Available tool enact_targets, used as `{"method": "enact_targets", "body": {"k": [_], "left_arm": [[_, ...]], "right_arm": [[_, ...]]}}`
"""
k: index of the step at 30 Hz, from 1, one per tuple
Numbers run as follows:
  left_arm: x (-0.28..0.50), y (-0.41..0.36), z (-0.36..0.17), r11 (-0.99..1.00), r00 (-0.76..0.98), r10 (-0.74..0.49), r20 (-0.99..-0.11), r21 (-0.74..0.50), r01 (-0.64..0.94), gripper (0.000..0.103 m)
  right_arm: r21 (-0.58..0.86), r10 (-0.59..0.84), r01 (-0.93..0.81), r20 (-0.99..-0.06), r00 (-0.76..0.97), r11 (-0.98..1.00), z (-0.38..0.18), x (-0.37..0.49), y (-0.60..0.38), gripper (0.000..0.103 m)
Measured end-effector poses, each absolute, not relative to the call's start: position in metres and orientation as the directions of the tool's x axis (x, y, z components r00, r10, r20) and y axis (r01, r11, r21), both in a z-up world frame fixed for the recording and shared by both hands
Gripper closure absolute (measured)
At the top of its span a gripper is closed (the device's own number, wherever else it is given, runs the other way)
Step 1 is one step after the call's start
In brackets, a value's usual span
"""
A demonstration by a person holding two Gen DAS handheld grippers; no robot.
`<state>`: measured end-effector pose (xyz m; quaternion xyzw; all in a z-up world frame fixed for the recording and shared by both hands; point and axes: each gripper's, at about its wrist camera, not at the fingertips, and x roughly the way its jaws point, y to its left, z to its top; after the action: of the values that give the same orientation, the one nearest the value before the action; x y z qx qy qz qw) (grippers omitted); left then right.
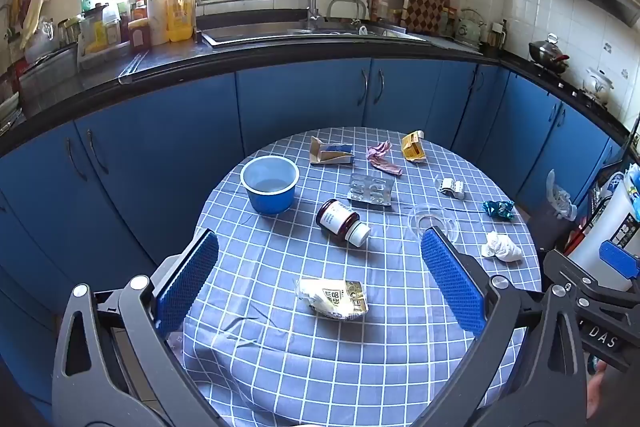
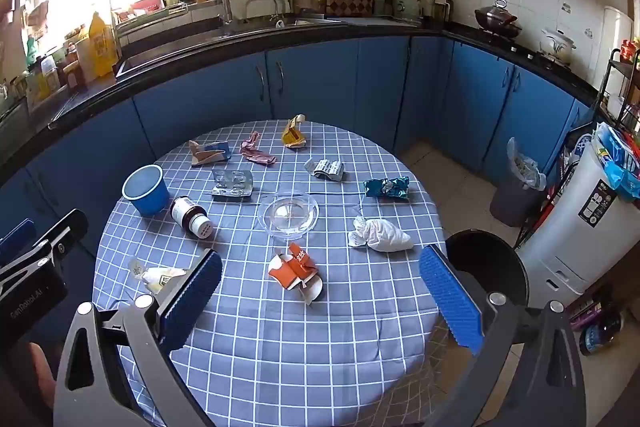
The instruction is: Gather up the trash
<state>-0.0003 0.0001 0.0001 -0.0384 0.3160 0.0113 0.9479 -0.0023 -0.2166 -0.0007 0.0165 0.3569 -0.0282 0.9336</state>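
Trash lies scattered on a round table with a blue checked cloth [image 1: 280, 347] [image 2: 360, 307]. A cream wrapper [image 1: 333, 298] lies between the open fingers of my left gripper [image 1: 320, 271]. A crushed orange carton [image 2: 295, 269] lies between the open fingers of my right gripper [image 2: 320, 279]. Further off lie a white crumpled tissue [image 2: 380, 235] [image 1: 501, 247], a teal wrapper [image 2: 387, 187], a brown pill bottle [image 1: 342, 221] [image 2: 190, 214], a blister pack [image 1: 370, 190], a pink wrapper [image 1: 382, 157] and a yellow packet [image 1: 413, 145]. Both grippers are empty.
A blue cup [image 1: 270, 183] [image 2: 146, 189] and a clear glass dish [image 2: 288, 213] stand on the table. A black bin [image 2: 486, 267] stands by the table's right edge. A grey bin with a bag [image 2: 518, 191] and a white appliance [image 2: 576, 227] stand on the floor. Blue cabinets run behind.
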Motion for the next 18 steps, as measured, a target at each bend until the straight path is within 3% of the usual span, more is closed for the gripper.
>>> {"method": "enact_targets", "body": {"k": [18], "left_arm": [[0.0010,0.0027,-0.0042,0.997,0.794,-0.004,-0.608,-0.065,-0.045,0.003]], "right_arm": [[0.008,-0.041,0.063,-0.669,0.742,0.998,-0.0002,-0.0040,-0.2171,0.006]]}}
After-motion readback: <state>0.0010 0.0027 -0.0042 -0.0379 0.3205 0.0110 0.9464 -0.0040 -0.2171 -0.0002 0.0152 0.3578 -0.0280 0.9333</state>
